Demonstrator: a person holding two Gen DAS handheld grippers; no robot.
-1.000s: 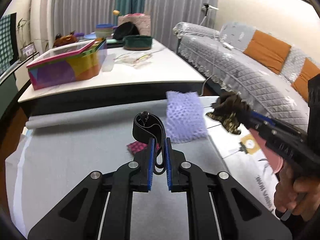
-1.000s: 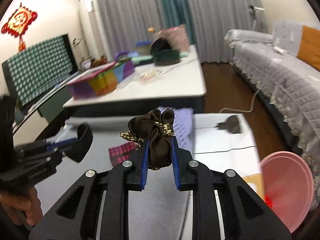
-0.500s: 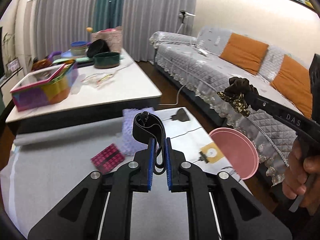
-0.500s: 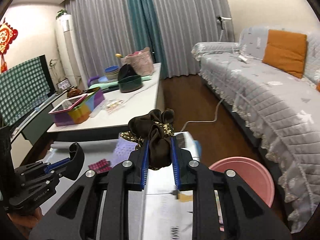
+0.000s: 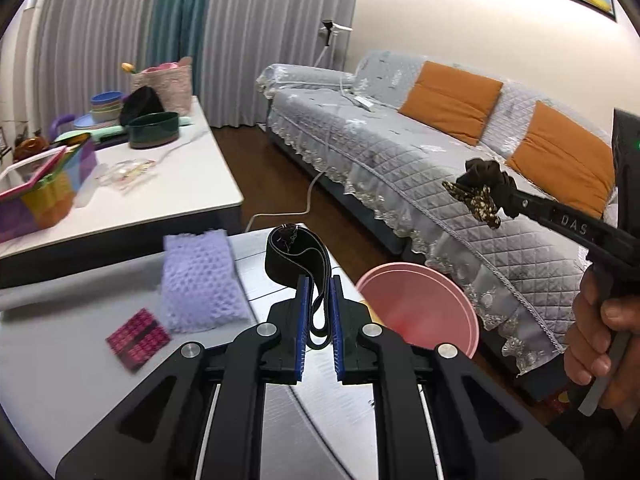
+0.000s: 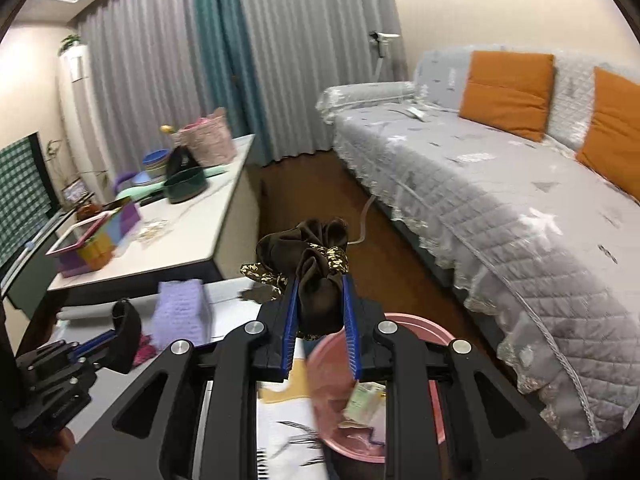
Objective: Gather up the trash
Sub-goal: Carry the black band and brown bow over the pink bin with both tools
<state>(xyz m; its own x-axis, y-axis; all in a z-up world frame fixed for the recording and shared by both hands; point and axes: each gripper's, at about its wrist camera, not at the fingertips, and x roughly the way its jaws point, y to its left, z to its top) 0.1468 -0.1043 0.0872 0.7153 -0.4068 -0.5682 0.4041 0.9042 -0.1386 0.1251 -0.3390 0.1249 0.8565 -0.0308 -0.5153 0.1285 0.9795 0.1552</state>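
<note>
My left gripper (image 5: 317,312) is shut on a black elastic band (image 5: 294,254), held above the low grey table (image 5: 80,380). My right gripper (image 6: 319,312) is shut on a dark brown scrunchie with gold trim (image 6: 316,264), held above a pink basin (image 6: 404,380) that has paper scraps inside. The pink basin (image 5: 420,308) stands on the floor at the table's right side. In the left wrist view the right gripper (image 5: 486,200) is up at the right, over the sofa's edge. In the right wrist view the left gripper (image 6: 124,334) is low at the left.
A purple foam pad (image 5: 200,276) and a pink-and-black checked packet (image 5: 138,338) lie on the grey table. A white table (image 5: 160,184) behind holds a colourful box (image 5: 36,192), bowls and a bag. A grey sofa (image 5: 400,160) with orange cushions runs along the right.
Both grippers have swung to the right with their loads. The pink basin has come into view below them, and the right gripper now hangs over it.
</note>
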